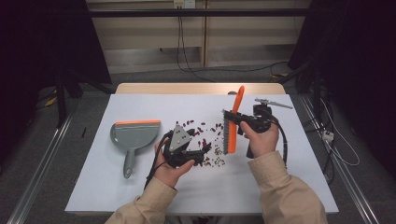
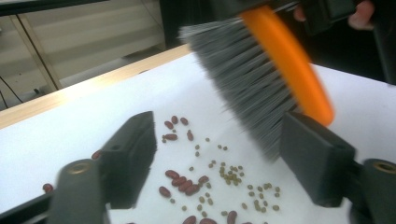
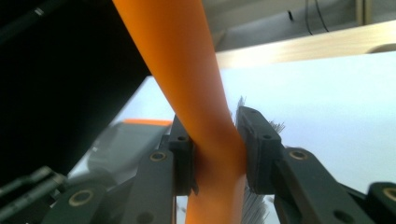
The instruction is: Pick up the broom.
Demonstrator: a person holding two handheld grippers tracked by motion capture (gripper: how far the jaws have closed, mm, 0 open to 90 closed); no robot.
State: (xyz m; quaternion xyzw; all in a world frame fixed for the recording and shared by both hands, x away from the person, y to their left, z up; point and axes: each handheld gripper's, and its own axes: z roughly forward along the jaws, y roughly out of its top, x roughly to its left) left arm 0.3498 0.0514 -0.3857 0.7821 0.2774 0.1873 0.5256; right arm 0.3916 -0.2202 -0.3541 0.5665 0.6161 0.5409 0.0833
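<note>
An orange-handled brush (image 1: 232, 126) with grey bristles (image 2: 243, 79) is held over the white table; my right gripper (image 1: 240, 122) is shut on its orange handle (image 3: 205, 135). Red beans and small greenish seeds (image 1: 208, 140) lie scattered mid-table, and I see them below the bristles (image 2: 205, 182). My left gripper (image 1: 205, 151) is open just above the beans, with nothing between its jaws. A grey dustpan (image 1: 133, 137) with an orange lip lies flat to the left, handle toward the person.
The white board (image 1: 93, 186) covers a wooden table whose far edge (image 1: 201, 88) shows. Black cables trail from both grippers. Dark frames and metal rails stand on both sides of the table.
</note>
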